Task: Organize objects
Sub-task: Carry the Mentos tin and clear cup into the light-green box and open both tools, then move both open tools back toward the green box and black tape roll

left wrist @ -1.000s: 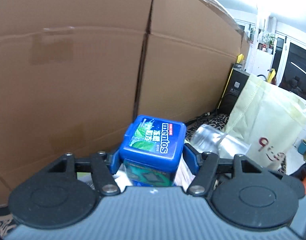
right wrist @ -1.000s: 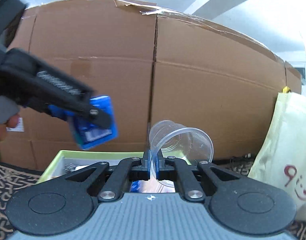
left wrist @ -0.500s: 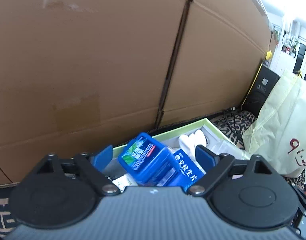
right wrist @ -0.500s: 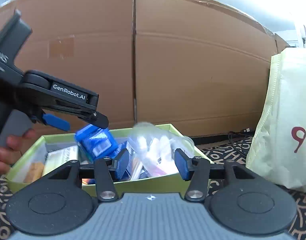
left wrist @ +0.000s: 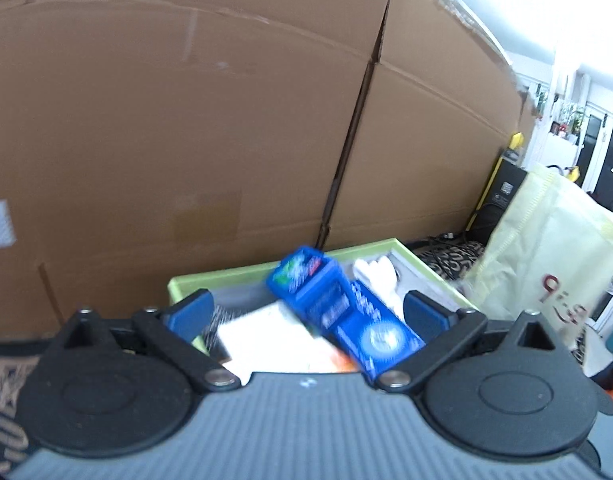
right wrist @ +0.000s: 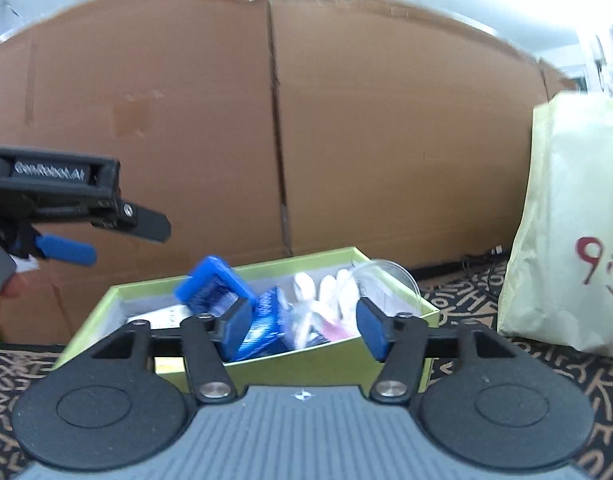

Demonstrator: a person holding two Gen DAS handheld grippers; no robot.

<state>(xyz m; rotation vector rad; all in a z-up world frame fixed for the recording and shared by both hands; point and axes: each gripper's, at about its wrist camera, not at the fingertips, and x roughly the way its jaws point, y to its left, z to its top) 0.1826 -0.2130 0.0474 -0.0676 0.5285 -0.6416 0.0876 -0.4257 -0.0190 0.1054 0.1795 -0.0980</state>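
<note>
The blue mints box (left wrist: 302, 280) lies tilted on other items inside the green box (left wrist: 226, 276). My left gripper (left wrist: 306, 312) hovers over it with its jaws opening wide and nothing pressed between them. The right wrist view shows the same mints box (right wrist: 210, 288) and a clear plastic cup (right wrist: 386, 280) lying on its side at the right end of the green box (right wrist: 306, 364). My right gripper (right wrist: 305, 328) is in front of the box, jaws opening, pads touching nothing. The left gripper (right wrist: 128, 245) hangs above the box's left end.
A long blue carton (left wrist: 370, 332), white gloves (left wrist: 376, 276) and a white packet (left wrist: 262, 340) fill the green box. A tall cardboard wall (right wrist: 346, 140) stands right behind it. A pale cloth bag (right wrist: 566, 220) stands to the right on the patterned mat (right wrist: 546, 380).
The left gripper let go of the mints box, which now rests in the green box. The right gripper released the clear cup into the box's right end. Both jaws spread apart.
</note>
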